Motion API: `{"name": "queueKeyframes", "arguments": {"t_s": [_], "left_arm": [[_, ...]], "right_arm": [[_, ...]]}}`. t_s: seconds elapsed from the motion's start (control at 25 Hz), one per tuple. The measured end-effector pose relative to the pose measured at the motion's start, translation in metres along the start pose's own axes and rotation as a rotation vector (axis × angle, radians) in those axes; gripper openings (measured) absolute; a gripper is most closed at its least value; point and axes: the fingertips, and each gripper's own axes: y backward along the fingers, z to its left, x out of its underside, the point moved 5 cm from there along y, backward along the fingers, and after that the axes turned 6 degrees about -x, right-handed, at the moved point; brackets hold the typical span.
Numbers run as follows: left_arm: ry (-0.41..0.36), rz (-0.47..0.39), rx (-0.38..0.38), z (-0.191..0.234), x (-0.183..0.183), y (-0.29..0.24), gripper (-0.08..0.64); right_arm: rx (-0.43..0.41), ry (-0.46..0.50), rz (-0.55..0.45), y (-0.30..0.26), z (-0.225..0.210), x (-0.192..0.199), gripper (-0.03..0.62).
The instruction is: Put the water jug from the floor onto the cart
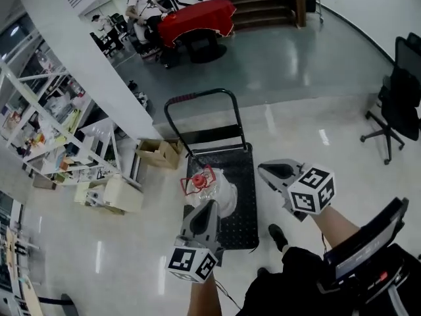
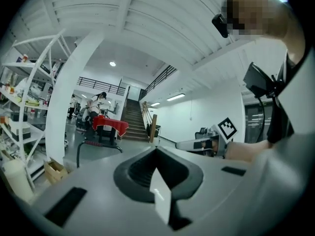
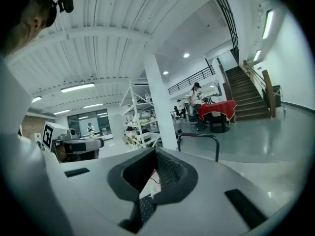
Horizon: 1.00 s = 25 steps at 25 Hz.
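- Left gripper (image 1: pixel 208 206): your jaws are closed on each other with nothing between them, as the left gripper view (image 2: pixel 157 156) shows. The marker cube faces you at the rear.
- Right gripper (image 1: pixel 264 170): its jaws are likewise pressed together and carry nothing, as its own view (image 3: pixel 154 155) shows. It is beside the left gripper, slightly ahead of it.
- Water jug (image 1: pixel 217 184): a clear jug with a red handle piece. It is on the cart's black deck, just ahead of your left gripper's tip and to the left of your right gripper's tip. Whether the left tip touches it cannot be told.
- Cart (image 1: pixel 242 206): a flat black platform ahead of both grippers, with your right gripper over its right edge. Its push handle (image 1: pixel 197 99) rises at the far end, beyond the jug; it also shows ahead in the left gripper view (image 2: pixel 98 144) and the right gripper view (image 3: pixel 198 136).
- Cardboard box (image 1: pixel 158 153): open, on the floor ahead and to the left of your left gripper, beside the cart's far left corner.
- Office chair (image 1: pixel 398 110): well apart, far to the right of your right gripper.
- Red-covered table (image 1: pixel 197 15): far ahead of both grippers, past the cart handle, with a seated person (image 1: pixel 141 8) beside it.
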Motion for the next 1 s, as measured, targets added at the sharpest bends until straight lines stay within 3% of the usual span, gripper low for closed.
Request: {"name": "queueKeyframes", "arguments": {"t_s": [0.16, 0.32, 0.44, 0.72, 1.0], "left_arm": [[0.065, -0.024, 0.067, -0.025, 0.016, 0.037, 0.000], [0.041, -0.007, 0.137, -0.076, 0.018, 0.062, 0.000], [0.042, -0.051, 0.193, -0.124, 0.012, 0.083, 0.000], [-0.003, -0.036, 0.222, -0.250, 0.031, 0.112, 0.000], [0.044, 0.028, 0.211, -0.383, 0.056, 0.159, 0.000]], "right_arm": [[0.076, 0.021, 0.005, 0.049, 0.044, 0.017, 0.003], [0.116, 0.056, -0.022, 0.116, 0.077, 0.019, 0.003], [0.139, 0.066, -0.040, 0.169, 0.092, 0.028, 0.003], [0.142, 0.052, -0.061, 0.298, 0.119, 0.077, 0.003], [0.109, -0.006, -0.076, 0.436, 0.145, 0.137, 0.003]]}}
